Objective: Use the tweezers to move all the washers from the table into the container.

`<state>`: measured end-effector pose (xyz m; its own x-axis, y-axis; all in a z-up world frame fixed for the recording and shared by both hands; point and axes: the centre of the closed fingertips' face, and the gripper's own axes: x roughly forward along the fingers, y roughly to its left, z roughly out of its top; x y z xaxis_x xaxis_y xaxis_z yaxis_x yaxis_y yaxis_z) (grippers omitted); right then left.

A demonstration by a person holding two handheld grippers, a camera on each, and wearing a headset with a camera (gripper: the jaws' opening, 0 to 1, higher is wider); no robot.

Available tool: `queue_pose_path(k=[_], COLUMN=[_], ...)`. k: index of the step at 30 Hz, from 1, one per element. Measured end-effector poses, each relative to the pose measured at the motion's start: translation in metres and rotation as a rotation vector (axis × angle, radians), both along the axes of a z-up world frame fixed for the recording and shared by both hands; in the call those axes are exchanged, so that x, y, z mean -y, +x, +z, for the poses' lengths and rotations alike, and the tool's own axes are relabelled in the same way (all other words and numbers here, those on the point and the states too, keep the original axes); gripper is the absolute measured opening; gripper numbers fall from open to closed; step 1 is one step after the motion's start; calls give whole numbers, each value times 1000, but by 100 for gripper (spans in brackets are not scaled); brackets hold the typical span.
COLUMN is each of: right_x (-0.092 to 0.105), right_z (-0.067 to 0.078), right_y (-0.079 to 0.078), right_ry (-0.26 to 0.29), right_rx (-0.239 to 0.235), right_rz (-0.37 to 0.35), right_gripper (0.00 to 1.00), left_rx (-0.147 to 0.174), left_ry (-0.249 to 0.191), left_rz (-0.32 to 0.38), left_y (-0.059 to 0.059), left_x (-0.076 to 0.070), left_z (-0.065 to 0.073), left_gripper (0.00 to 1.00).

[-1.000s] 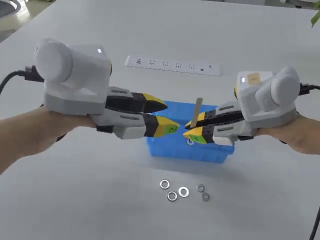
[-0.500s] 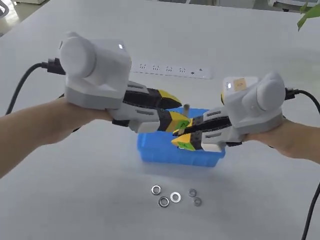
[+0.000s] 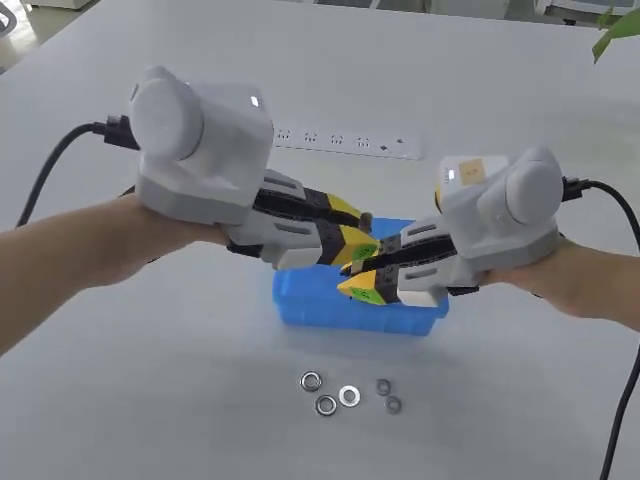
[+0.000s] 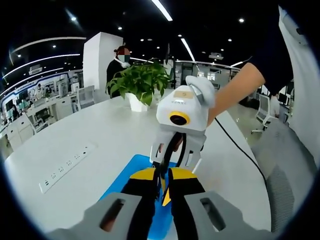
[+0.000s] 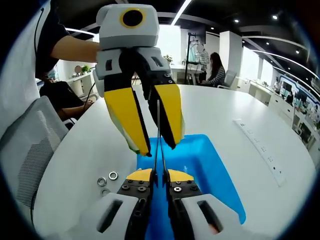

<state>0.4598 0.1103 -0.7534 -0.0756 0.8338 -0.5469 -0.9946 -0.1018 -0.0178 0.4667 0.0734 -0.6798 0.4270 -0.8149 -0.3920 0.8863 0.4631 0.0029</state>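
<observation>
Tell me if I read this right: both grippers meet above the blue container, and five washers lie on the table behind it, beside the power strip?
Not quite. The five washers lie on the table in front of the blue container, on the person's side, away from the power strip, as the head view shows. The rest holds: the left gripper and right gripper meet above the container.

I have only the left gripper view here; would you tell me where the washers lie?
Observer: Five washers lie on the table, on the person's side of the container.
Operator: Thank you. And what holds the tweezers?
Observer: The right gripper is shut on the tweezers, which rise between the open jaws of the left gripper.
</observation>
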Motion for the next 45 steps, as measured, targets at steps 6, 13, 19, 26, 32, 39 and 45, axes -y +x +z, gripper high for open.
queue_pose_path(k=[6,13,19,26,32,39,45], right_x=[0,0,-1,-2,-5,2,11], right_z=[-1,0,3,11,23,29,38], right_y=[-1,-3,-8,-2,6,5,1], right_ry=[-7,-3,-6,-2,11,25,57], right_rx=[-1,-1,9,33,35,66,62], right_rz=[6,4,15,-16,-46,-80,-139], right_gripper=[10,11,12,19,25,41,50], left_rx=[1,34,35,53,80,93,82], left_ry=[12,46,44,46,62,71,82], left_rz=[-10,-32,-56,-46,-26,-18,-16], left_y=[-1,-4,-8,-4,7,4,-8], left_x=[-1,-2,2,-2,-9,-15,-12], left_z=[-1,-1,1,8,18,31,31], left_gripper=[8,6,5,6,6,6,6])
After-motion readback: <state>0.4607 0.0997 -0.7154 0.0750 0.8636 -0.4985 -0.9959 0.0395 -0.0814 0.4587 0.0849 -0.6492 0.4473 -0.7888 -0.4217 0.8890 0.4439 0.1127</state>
